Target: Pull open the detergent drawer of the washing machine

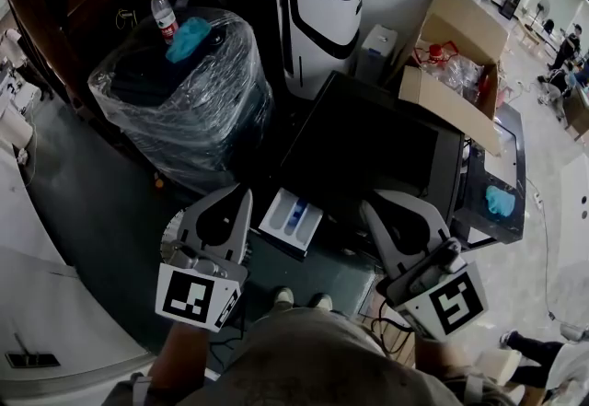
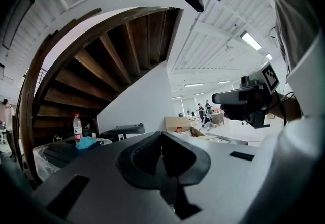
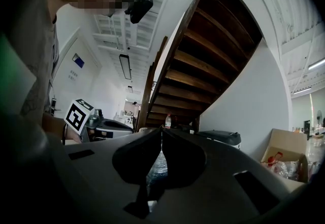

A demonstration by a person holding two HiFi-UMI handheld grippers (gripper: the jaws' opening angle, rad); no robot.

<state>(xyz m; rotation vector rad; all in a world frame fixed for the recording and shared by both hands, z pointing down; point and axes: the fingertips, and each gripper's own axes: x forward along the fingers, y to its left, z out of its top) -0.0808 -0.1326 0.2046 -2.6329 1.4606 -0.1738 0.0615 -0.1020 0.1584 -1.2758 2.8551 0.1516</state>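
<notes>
**Drawer out, both grippers shut and empty**

The detergent drawer [image 1: 293,221] stands pulled out of the front of the washing machine [image 1: 368,151]. Its long axis runs from the machine towards the person's shoes [image 1: 299,299], the free end pointing down and left in the head view. It is white with a blue compartment inside. It lies between the two grippers, nearer the left one, and neither touches it.

The left gripper [image 1: 241,197] has its jaws pressed together with nothing between them. The right gripper [image 1: 370,209] is likewise closed at the tips and holds nothing. Both point level, out over the machine.

The drawer's inner end is lost under the machine's dark top edge, and the front panel cannot be seen from above. The top is so dark that little detail shows. Neither gripper view catches the drawer: they look past it to a wooden staircase [image 2: 101,65], a water bottle [image 1: 164,16] on a plastic-wrapped bundle [image 1: 184,105], and a cardboard box [image 1: 460,54].
</notes>
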